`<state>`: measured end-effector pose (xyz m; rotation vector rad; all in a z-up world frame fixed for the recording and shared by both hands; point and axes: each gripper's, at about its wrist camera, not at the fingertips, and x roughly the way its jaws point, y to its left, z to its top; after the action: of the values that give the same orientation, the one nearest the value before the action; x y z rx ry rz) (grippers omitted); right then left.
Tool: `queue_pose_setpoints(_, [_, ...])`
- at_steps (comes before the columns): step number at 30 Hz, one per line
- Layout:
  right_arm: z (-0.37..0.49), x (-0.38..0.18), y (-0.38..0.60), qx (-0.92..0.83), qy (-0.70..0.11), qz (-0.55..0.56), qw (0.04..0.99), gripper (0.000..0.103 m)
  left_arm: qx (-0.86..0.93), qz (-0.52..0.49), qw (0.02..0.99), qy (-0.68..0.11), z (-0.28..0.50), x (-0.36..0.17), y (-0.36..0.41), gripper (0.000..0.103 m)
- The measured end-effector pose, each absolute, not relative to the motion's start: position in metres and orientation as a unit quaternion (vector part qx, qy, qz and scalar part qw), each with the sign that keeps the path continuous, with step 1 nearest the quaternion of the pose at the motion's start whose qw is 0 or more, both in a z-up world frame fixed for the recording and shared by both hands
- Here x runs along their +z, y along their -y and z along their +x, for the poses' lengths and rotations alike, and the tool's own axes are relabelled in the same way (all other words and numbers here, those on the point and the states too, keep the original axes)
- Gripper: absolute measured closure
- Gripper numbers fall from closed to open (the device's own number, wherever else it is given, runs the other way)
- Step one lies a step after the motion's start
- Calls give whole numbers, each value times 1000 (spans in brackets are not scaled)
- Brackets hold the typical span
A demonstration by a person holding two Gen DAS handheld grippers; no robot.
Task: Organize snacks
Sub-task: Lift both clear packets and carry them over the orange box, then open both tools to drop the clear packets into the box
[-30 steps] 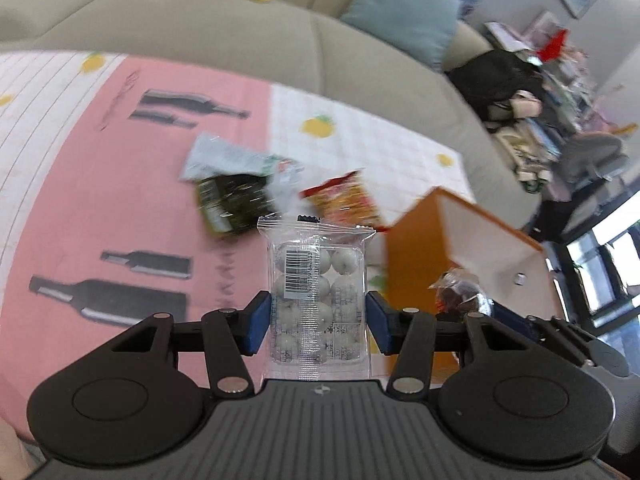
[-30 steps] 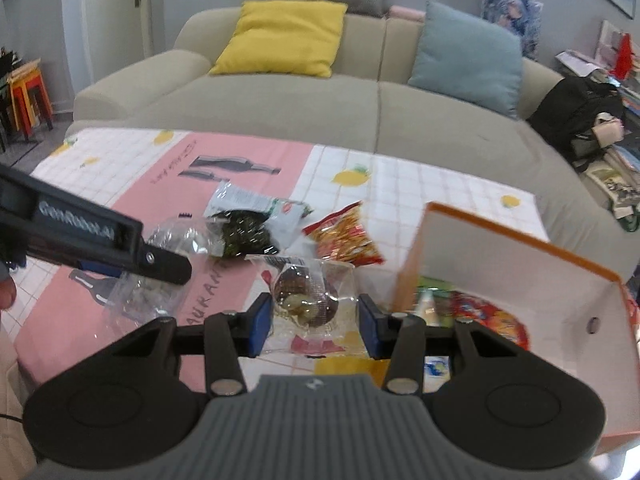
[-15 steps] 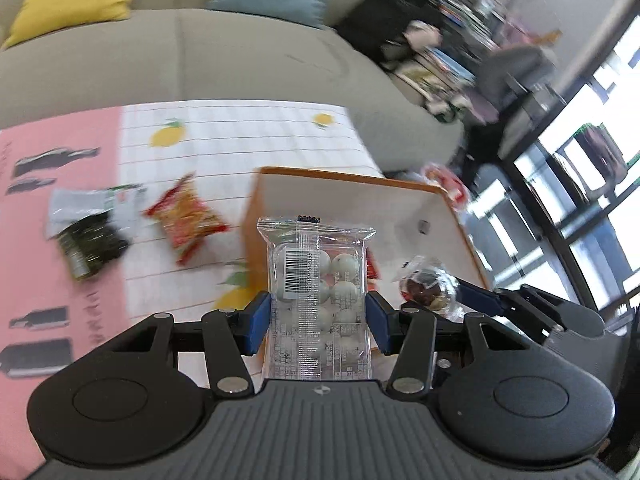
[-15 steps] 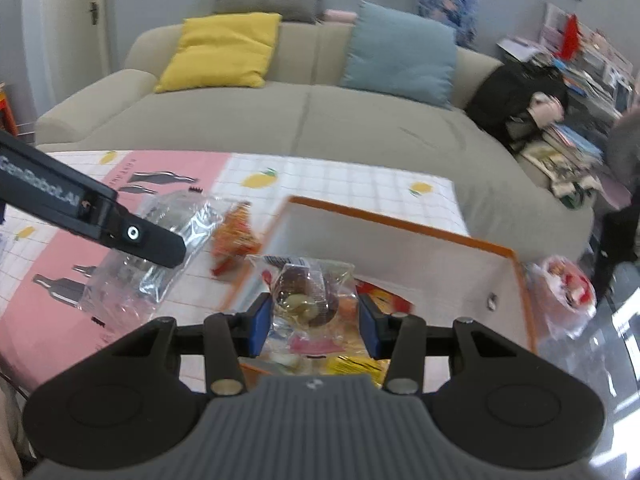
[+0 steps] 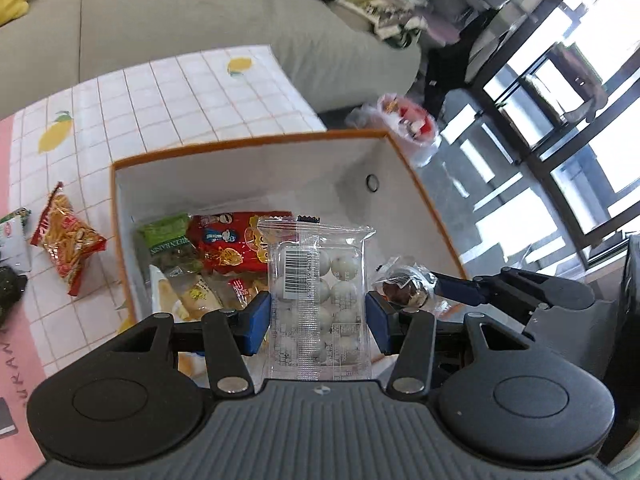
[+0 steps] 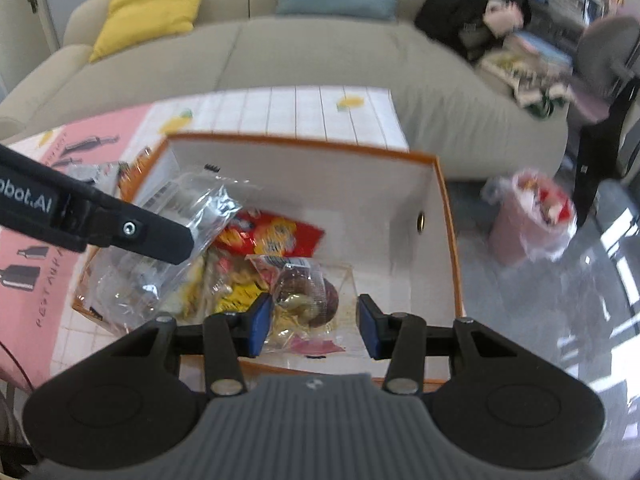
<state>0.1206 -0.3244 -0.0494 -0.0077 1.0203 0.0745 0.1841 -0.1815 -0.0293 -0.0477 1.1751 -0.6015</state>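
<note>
Moving over from the pink mat, both claws now hang above the orange box (image 5: 420,184). The left gripper (image 5: 318,322) squeezes one clear bag of white balls (image 5: 320,280). The right gripper (image 6: 316,330) squeezes one brown snack bag (image 6: 308,296).

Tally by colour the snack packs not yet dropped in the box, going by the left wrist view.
Clear, held over the box: 2, the white-ball pack and the brown-ball pack
Red-orange pack on the table: 1
White-and-green pack, at the frame edge: 1
Dark green pack, at the frame edge: 1
Total: 5
</note>
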Motion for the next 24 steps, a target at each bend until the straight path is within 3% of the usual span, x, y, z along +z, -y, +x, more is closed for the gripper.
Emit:
queue_pose_setpoints(13, [163,-104,348,55,-602,20,797,58,-264,-42,742,-615,216,-89,218,45])
queue_pose_setpoints(24, [169,-122,350,65,-633,-4,772,58,-265,-17,728,-632,217,-104,236,43])
